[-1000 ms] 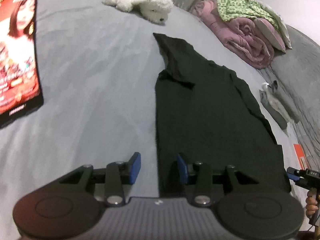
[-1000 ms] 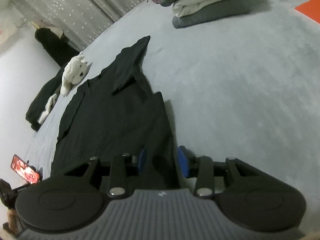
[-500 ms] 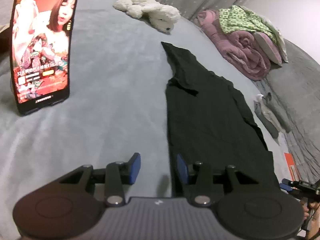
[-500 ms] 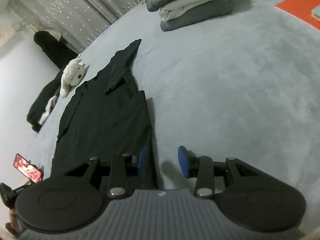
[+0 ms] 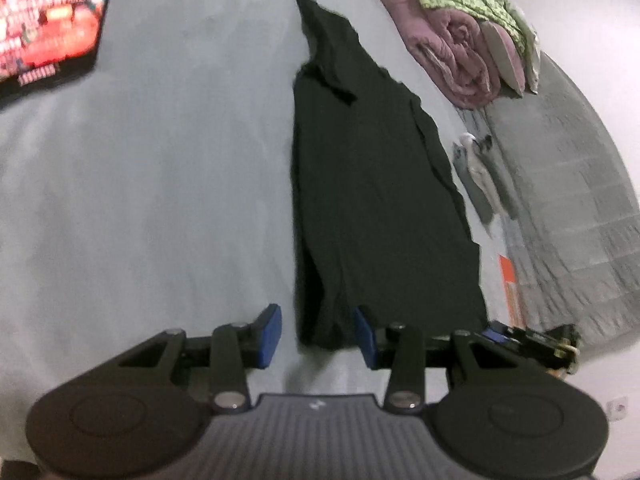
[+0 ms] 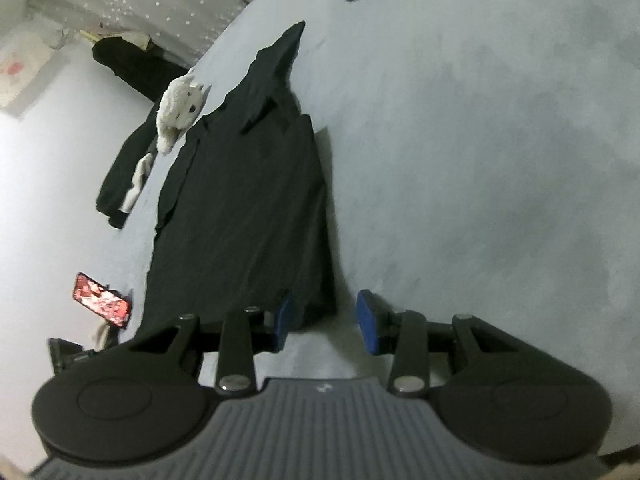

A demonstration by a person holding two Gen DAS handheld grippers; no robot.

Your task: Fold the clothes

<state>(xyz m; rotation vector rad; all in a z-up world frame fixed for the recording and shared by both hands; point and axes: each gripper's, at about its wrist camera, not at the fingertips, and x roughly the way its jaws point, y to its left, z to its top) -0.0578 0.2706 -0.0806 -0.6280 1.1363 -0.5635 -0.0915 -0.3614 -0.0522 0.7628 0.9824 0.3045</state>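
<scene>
A: Where is the black garment (image 5: 376, 184)?
B: Flat on the grey bed (image 5: 160, 184), running toward 12 o'clock; near hem corners lie between the blue pads.
A: Jaws?
B: Left gripper (image 5: 318, 334) apart. Right gripper (image 6: 323, 322) apart. Neither is clamped on the cloth.

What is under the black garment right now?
The black garment lies flat on the grey bed cover, which shows all round it. Anything beneath the cloth itself is hidden. Both tongs are open, holding nothing.

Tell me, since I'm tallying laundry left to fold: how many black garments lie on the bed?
2: the black shirt spread before both grippers, and a dark garment near the far edge, beyond the plush toy. Others may be hidden.
</scene>
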